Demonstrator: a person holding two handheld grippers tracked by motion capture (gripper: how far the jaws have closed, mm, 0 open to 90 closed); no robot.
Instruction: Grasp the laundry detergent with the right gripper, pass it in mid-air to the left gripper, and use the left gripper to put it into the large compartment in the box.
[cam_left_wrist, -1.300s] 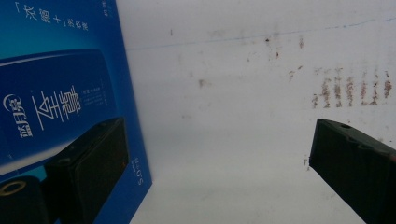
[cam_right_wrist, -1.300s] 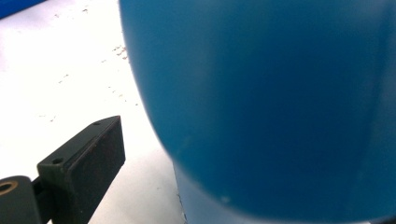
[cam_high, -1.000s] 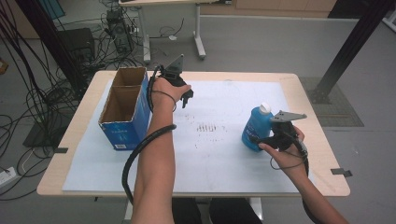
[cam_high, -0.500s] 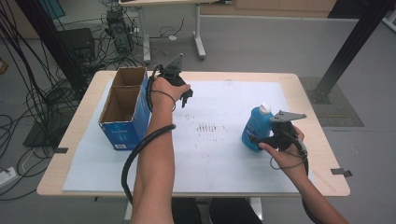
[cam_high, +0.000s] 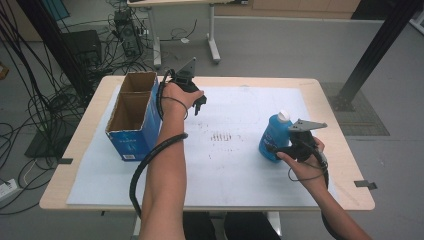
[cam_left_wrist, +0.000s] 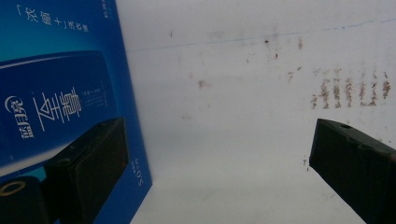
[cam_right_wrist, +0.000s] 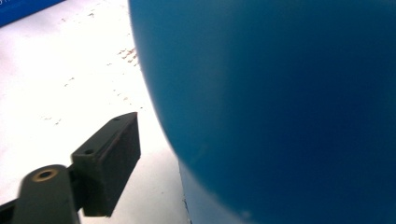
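The right gripper (cam_high: 281, 148), jaws just closing around the upright blue bottle (cam_high: 273, 136) at the table's (cam_high: 330, 125) right but not yet pressing it, sits nearest, while the left gripper (cam_high: 199, 104) hangs released beside the box (cam_high: 131, 131) farther back.

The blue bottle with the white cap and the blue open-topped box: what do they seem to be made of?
The blue bottle with the white cap looks like smooth, slightly glossy plastic, judging by its rounded, evenly coloured body. The blue open-topped box seems to be cardboard: brown raw inner walls, printed glossy blue outside.
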